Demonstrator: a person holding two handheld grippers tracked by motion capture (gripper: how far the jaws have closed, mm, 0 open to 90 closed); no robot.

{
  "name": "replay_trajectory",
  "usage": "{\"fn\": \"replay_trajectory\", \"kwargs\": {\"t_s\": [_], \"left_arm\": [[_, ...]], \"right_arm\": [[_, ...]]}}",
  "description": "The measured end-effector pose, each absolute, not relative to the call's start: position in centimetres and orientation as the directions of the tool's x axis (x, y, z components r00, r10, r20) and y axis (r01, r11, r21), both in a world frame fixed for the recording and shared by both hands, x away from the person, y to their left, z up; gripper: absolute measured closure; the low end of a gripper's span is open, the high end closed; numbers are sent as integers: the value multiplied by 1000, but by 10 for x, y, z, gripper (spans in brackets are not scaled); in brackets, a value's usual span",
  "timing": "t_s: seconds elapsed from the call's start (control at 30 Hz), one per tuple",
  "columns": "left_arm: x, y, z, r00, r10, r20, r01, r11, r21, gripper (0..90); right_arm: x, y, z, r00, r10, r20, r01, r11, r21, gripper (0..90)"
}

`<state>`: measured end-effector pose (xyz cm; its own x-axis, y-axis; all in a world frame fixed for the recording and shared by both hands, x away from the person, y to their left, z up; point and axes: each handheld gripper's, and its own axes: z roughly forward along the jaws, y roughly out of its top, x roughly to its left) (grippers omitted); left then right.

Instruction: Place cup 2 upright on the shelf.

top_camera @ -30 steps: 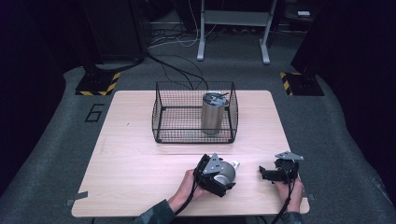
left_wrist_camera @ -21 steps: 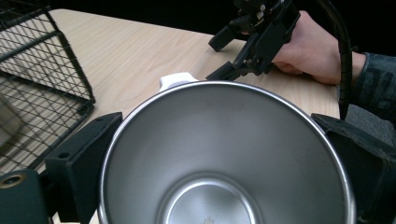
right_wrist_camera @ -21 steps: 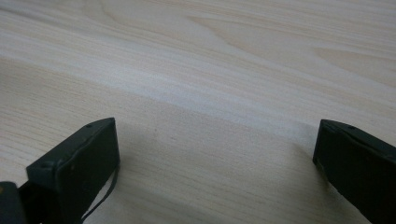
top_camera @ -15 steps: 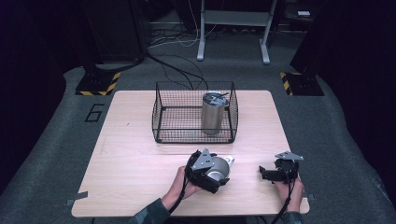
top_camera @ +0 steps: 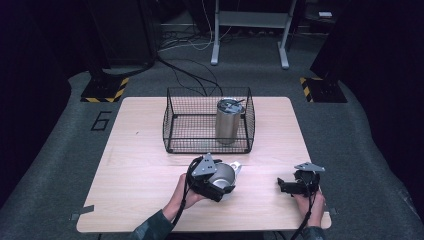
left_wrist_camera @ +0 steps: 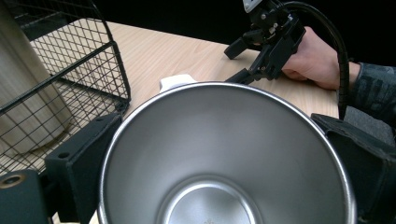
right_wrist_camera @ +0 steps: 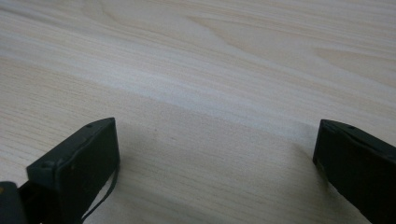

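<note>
My left gripper [top_camera: 218,178] is shut on a steel cup [left_wrist_camera: 224,154] near the table's front middle, just in front of the basket. In the left gripper view the cup's open mouth faces the camera, its inside is bare, and a black jaw presses on each side. A white piece [left_wrist_camera: 174,81] sticks out past its far rim. My right gripper [top_camera: 286,185] rests low at the front right, pointing left. It is open, with bare wood between its fingers [right_wrist_camera: 79,163].
A black wire basket [top_camera: 176,122] stands at the table's middle back. A tall lidded steel tumbler [top_camera: 229,121] stands upright in its right half. Cables and stand legs lie on the floor beyond the table [top_camera: 125,165].
My left gripper has carried the cup a little to the left and toward the basket. The right gripper has stayed put.
</note>
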<state>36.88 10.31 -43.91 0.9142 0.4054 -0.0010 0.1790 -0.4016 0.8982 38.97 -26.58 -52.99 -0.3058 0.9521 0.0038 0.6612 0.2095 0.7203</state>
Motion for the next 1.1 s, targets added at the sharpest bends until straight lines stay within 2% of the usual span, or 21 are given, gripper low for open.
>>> {"fn": "replay_trajectory", "kwargs": {"t_s": [1.1], "left_arm": [[382, 150, -406, 893, 450, 15, 177, -382, 907, 63]], "right_arm": [[390, -266, -530, -305, 952, 3, 662, 210, 720, 0]]}}
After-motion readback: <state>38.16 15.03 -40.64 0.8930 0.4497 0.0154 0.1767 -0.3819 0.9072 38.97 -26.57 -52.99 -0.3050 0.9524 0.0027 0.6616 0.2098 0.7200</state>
